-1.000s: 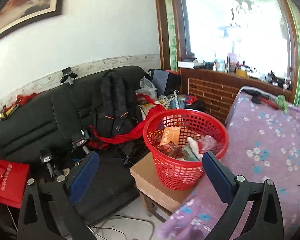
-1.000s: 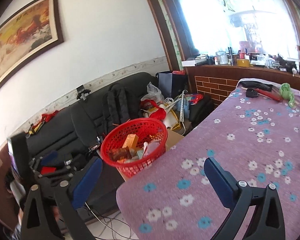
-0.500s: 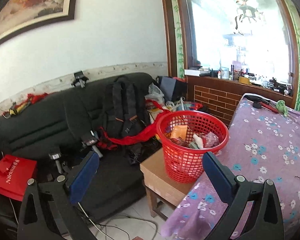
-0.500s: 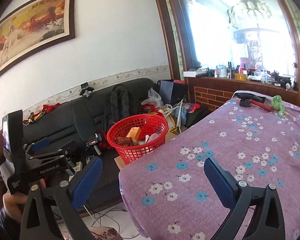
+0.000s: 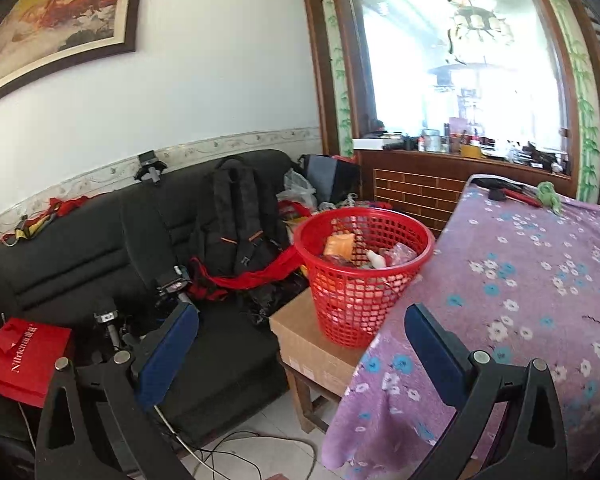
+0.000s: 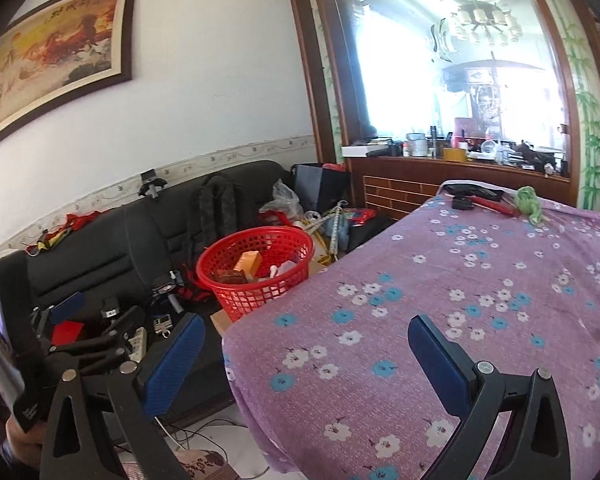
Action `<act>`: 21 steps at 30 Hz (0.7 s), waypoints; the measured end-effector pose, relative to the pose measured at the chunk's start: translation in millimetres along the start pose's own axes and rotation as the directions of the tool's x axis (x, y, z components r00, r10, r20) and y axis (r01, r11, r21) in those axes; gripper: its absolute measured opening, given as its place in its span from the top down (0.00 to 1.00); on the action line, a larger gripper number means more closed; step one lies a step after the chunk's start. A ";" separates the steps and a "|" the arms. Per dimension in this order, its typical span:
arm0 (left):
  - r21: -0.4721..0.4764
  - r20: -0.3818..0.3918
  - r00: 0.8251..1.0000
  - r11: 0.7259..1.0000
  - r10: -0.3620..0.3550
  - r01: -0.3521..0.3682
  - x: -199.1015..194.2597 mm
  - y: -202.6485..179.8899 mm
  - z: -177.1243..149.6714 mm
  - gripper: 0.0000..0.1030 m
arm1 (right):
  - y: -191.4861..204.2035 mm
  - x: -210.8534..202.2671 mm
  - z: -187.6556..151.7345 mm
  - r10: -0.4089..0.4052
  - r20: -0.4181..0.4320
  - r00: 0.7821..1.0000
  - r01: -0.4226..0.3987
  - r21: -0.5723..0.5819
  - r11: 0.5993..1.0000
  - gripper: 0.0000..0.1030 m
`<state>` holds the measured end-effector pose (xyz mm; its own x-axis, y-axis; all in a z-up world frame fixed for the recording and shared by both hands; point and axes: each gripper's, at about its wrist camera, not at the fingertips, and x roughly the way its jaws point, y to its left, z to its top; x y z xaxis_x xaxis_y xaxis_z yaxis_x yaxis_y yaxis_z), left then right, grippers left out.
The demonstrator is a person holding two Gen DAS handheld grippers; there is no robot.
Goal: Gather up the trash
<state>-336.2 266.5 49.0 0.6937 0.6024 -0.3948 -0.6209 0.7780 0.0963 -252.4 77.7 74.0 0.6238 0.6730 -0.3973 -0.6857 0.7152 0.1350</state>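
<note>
so the round red plastic basket with holes (image 5: 364,272) sits on a brown cardboard box (image 5: 312,344) right at the left edge of the table with the purple flowery cloth (image 6: 440,300), likely so trash can drop straight in, and it already holds an orange packet (image 5: 339,245) and wrappers. both the left gripper (image 5: 300,344) and the right gripper (image 6: 306,354) have their blue pads wide apart and hold nothing. the near cloth looks bare, with small things only at the far end, so there is lots of room to move.
</note>
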 end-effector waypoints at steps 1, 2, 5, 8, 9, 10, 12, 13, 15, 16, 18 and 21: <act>0.003 0.001 1.000 1.000 -0.007 0.007 -1.1 0.1 -0.1 0.01 | 1.3 -1.2 -1.0 -0.014 -0.001 1.000 0.014 -0.001 1.000 0.00; 0.001 0.005 1.000 1.000 -0.015 0.015 -2.9 0.8 0.0 0.01 | 2.1 -2.6 -1.9 -0.023 0.000 1.000 0.023 -0.002 1.000 0.00; 0.002 0.014 0.999 0.999 -0.032 0.032 -7.6 1.5 -0.4 0.01 | 6.9 -6.9 -4.1 -0.030 0.001 1.000 0.031 -0.011 0.999 0.00; -0.003 0.012 0.999 0.999 -0.037 0.037 -9.4 2.7 -0.9 0.01 | 9.8 -10.1 -4.0 -0.036 0.003 0.999 0.036 -0.024 0.999 0.00; -0.006 0.012 0.999 0.999 -0.038 0.038 -9.8 2.9 -0.5 0.01 | 10.6 -10.9 -3.4 -0.038 0.007 0.999 0.038 -0.028 0.999 0.00; -0.009 0.013 0.999 0.999 -0.038 0.038 -10.3 3.4 0.0 0.01 | 11.2 -12.1 -3.0 -0.040 0.010 0.999 0.041 -0.032 0.999 0.00; -0.013 0.012 0.999 0.999 -0.035 0.036 -10.7 4.2 0.8 0.01 | 10.5 -14.8 -1.4 -0.043 0.018 0.999 0.043 -0.035 0.998 0.00; -0.015 0.011 0.999 0.999 -0.036 0.036 -10.3 4.6 1.3 0.01 | 9.4 -16.2 -0.4 -0.045 0.023 0.999 0.046 -0.033 0.998 0.00; -0.018 0.011 0.999 0.999 -0.037 0.037 -10.1 4.7 1.2 0.01 | 7.6 -18.0 1.1 -0.051 0.028 0.998 0.052 -0.028 0.998 0.00; -0.018 0.011 0.999 0.999 -0.037 0.037 -10.6 4.6 1.4 0.01 | 7.0 -18.3 1.5 -0.054 0.028 0.998 0.055 -0.026 0.998 0.00; -0.018 0.012 0.999 0.999 -0.042 0.042 -11.1 4.9 1.3 0.01 | 5.7 -18.8 1.9 -0.056 0.027 0.998 0.057 -0.021 0.998 0.00; -0.017 0.011 0.999 0.999 -0.043 0.044 -11.0 4.9 1.1 0.01 | 6.1 -19.3 1.3 -0.055 0.030 0.998 0.056 -0.021 0.998 0.00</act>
<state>-346.4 263.9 54.8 0.7240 0.5701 -0.3883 -0.5961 0.8004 0.0636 -268.1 69.3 83.7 0.6715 0.6379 -0.3771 -0.6577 0.7475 0.0931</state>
